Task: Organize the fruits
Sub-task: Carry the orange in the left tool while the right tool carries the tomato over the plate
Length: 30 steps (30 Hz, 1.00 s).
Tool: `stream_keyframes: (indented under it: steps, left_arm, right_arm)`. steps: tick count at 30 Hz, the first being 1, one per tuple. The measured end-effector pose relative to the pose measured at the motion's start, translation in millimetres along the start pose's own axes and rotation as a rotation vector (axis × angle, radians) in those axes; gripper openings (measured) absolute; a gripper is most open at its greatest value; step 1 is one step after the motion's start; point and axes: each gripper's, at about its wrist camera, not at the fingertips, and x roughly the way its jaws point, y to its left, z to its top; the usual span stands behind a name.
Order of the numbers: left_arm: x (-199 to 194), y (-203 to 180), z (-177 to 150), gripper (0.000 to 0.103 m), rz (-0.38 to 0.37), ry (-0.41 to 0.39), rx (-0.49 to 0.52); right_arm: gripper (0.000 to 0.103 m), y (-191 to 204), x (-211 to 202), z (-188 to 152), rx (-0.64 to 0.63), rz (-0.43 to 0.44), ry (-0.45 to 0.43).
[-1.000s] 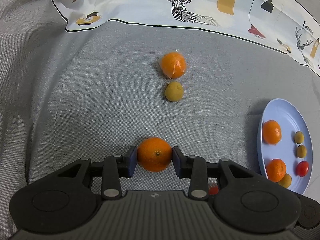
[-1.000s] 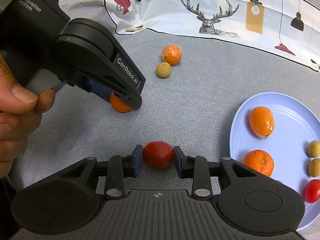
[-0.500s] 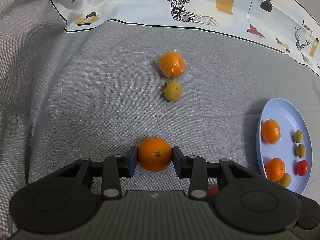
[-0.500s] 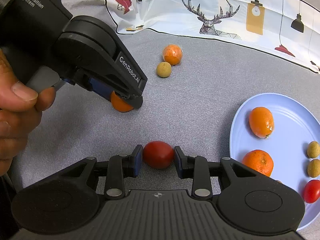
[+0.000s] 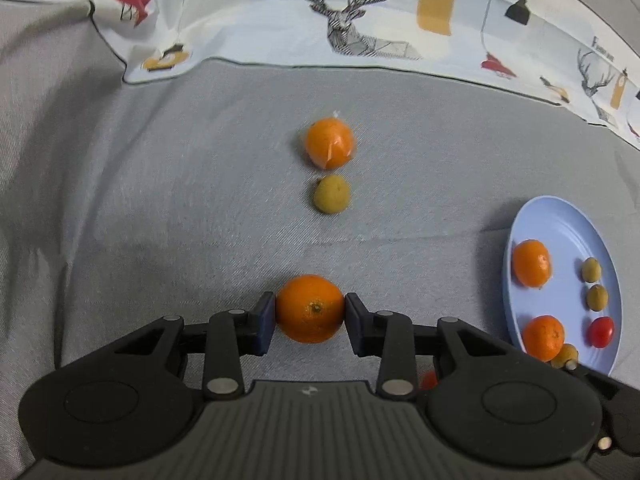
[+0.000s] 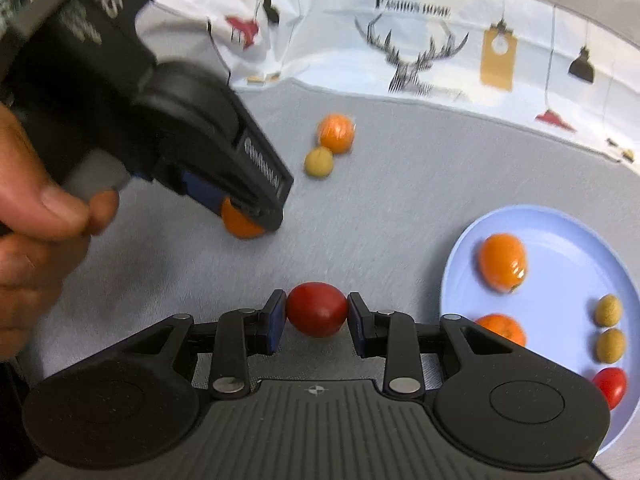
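Two grippers, left gripper [image 5: 310, 312] on orange [image 5: 310, 307], right gripper [image 6: 316, 314] on tomato [image 6: 317, 309]

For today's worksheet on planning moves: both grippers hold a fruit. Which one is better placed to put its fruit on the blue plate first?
Right. The right gripper, shut on the tomato, sits close beside the blue plate. The left gripper, holding the orange, is farther away.

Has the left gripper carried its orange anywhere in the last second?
No. The orange in the left gripper sits equally near the loose yellow fruit.
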Motion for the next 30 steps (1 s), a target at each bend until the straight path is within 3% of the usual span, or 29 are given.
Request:
stream_keyframes:
  steps: [5, 10, 17, 23, 28, 30]
  left_arm:
    - [-19.3, -5.4, -4.3, 0.04, -0.008, -0.066, 0.006]
    - [-50.9, -10.0, -13.1, 0.04, -0.064, -0.168, -0.027]
    - [-83.6, -28.5, -22.5, 0.04, -0.11, -0.304, 0.036]
    - [-77.0, -37.2, -20.3, 0.04, -0.114, -0.302, 0.073]
    - [-66.7, -54.5, -21.0, 0.04, -0.099, -0.299, 0.159]
    - [-62.0, -63.3, -22.8, 0.04, -0.112, -0.292, 0.189]
  right_arm:
    - [0.034, -4.5, -24.1, 0.9, 0.001, -0.023, -0.114]
    - [0.034, -8.3, -52.3, -2.6, 0.027, -0.046, -0.196]
    - [0.034, -34.7, -99.8, 12.7, 0.088, -0.078, -0.254]
    - [0.034, -107.1, -127.5, 32.6, 0.22, -0.166, -0.324]
    - [0.034, -164.0, -113.6, 13.8, 0.375, -0.25, -0.304]
    - [0.034, -170.6, -109.4, 7.9, 0.372, -0.272, -0.296]
